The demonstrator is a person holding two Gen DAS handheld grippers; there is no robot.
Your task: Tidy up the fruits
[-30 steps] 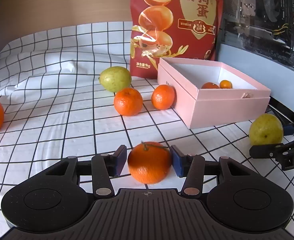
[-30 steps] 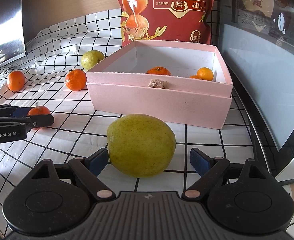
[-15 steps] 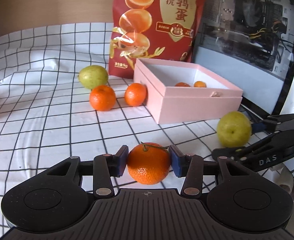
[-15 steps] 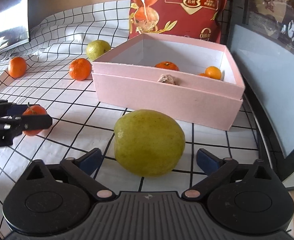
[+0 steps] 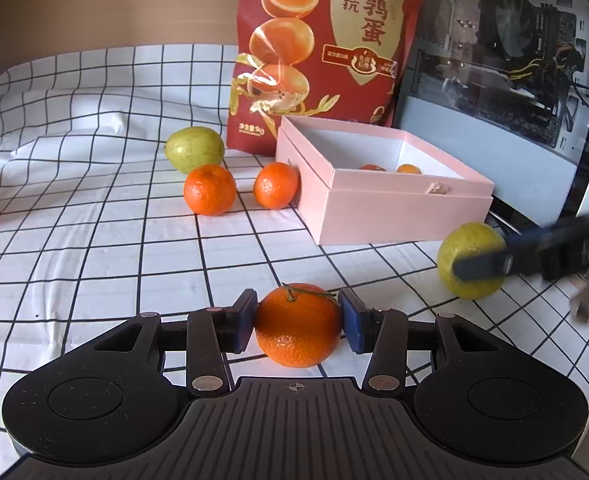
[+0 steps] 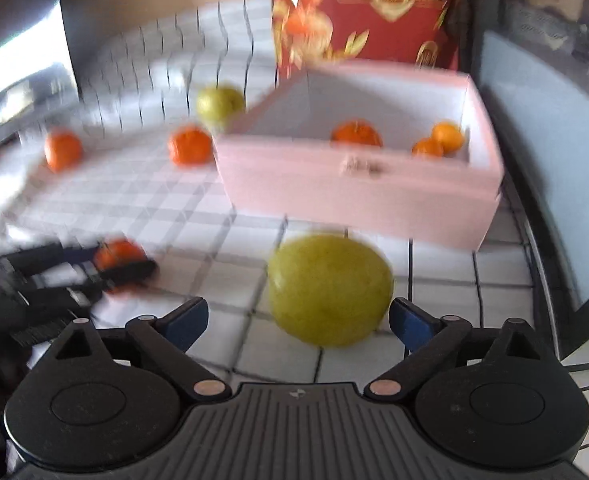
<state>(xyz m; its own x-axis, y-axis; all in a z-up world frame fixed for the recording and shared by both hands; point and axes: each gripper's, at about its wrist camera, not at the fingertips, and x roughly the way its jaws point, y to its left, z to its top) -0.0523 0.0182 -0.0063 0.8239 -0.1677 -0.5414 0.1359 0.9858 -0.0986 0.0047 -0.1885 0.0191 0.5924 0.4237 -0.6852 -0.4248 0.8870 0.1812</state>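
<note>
The tablecloth (image 5: 94, 240) looks like matt, creased fabric with a black grid; the pink box (image 5: 398, 212) is matt card; the red bag (image 5: 326, 48) is glossy film; the held mandarin (image 5: 297, 326) has shiny, pitted peel; the near pear (image 6: 328, 290) looks dull.

The only legible writing stands on the tall red snack bag (image 5: 326, 56) propped upright at the far edge of the counter, directly behind the pink box. In the left wrist view its front carries large gold Chinese characters running downward, 鹌鹑蛋, with two smaller ones, 无抗, just to their left, all beside pictures of halved eggs. Lower on the bag a dark banner and a small white line near the bottom left corner hold more print, but it is too small to read, and in the right wrist view blur leaves the bag's lettering unreadable.
</note>
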